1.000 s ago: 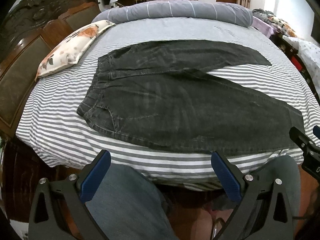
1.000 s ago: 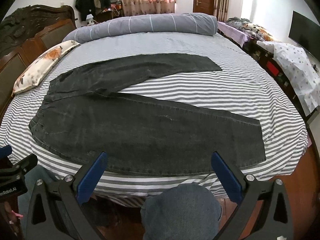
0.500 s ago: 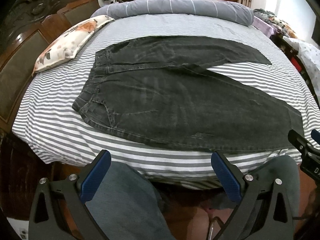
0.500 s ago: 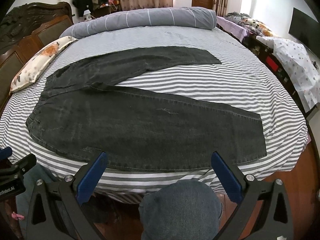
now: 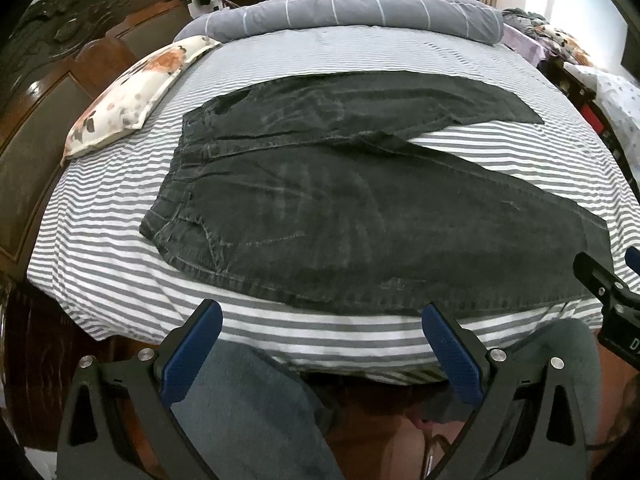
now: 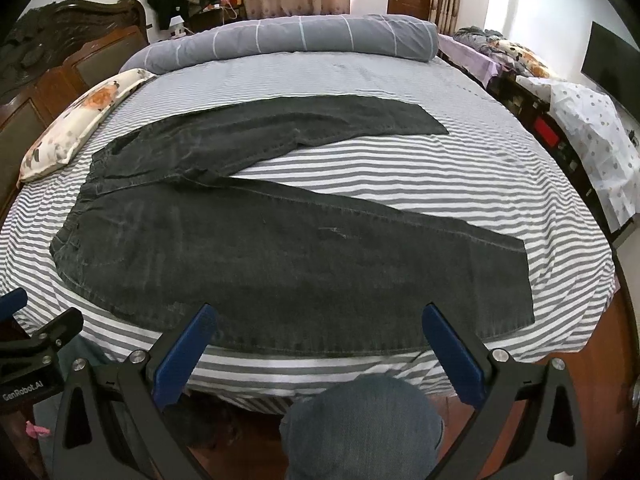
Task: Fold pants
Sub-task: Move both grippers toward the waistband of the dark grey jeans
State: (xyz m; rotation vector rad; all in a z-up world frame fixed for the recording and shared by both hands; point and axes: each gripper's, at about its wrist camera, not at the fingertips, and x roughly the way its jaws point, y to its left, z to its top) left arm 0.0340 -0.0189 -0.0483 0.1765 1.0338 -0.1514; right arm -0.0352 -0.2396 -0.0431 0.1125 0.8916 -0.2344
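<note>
Dark grey jeans (image 5: 360, 216) lie flat on a striped bed, waistband at the left, both legs spread apart towards the right; they also show in the right wrist view (image 6: 280, 248). My left gripper (image 5: 322, 320) is open and empty, held above the bed's near edge, in front of the near leg's lower seam. My right gripper (image 6: 320, 322) is open and empty, just over the near leg's lower hem line. The right gripper's side shows at the right edge of the left view (image 5: 604, 284).
The grey-and-white striped bed sheet (image 5: 120, 240) covers the bed. A floral pillow (image 5: 132, 92) lies at the back left by the dark wooden headboard (image 5: 48, 80). A rolled grey quilt (image 6: 288, 40) lies along the far side. The person's knees (image 6: 360, 424) are below the grippers.
Both grippers have risen and moved slightly forward over the bed edge; the jeans sit lower in both views. The jeans have not moved.
</note>
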